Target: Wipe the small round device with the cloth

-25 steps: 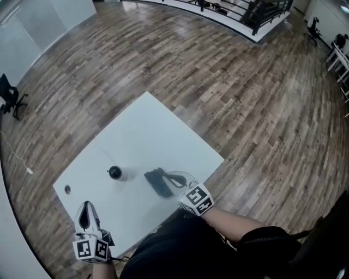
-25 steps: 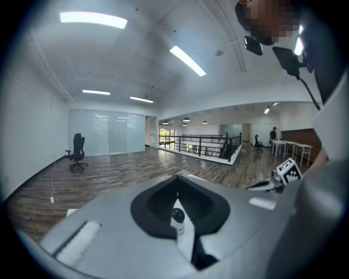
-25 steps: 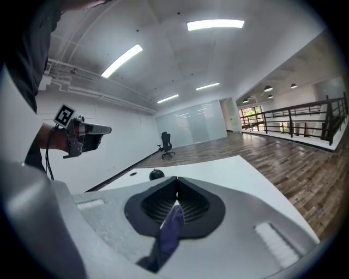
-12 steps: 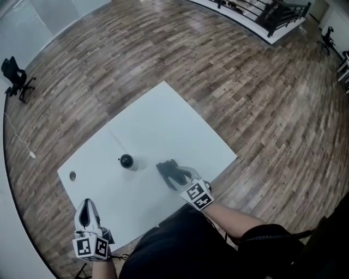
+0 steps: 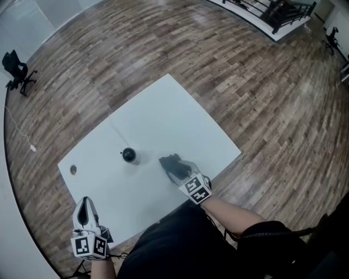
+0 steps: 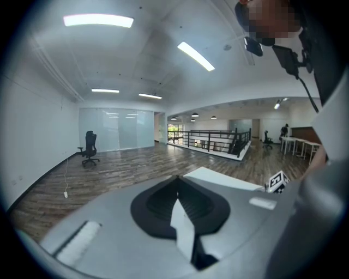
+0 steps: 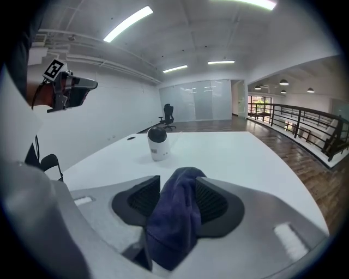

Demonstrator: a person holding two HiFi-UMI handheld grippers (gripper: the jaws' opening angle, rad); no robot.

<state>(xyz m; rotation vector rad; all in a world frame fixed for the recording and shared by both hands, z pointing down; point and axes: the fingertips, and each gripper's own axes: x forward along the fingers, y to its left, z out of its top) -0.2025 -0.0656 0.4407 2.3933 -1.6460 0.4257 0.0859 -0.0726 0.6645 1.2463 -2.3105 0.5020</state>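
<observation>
The small round device (image 5: 129, 155), a white cylinder with a black domed top, stands upright on the white table (image 5: 163, 114); the right gripper view shows the device (image 7: 157, 143) ahead and apart. A dark blue cloth (image 5: 173, 165) lies bunched on the table to its right. My right gripper (image 5: 182, 171) is over it, and its jaws have just been opening. The cloth (image 7: 174, 218) hangs loosely between the spread jaws of the right gripper (image 7: 177, 181). My left gripper (image 5: 84, 211) is off the table's near left corner, and the left gripper (image 6: 177, 184) is shut on nothing.
A thin cable (image 5: 115, 133) runs from the device towards the table's far left edge. A small round hole (image 5: 73, 170) sits near the left corner. Wooden floor surrounds the table; an office chair (image 5: 13, 65) and a railing (image 5: 278, 11) stand far off.
My right gripper has sunk towards the table with the cloth and its jaws have spread apart. The cloth now rests slack between them. The left gripper has barely shifted.
</observation>
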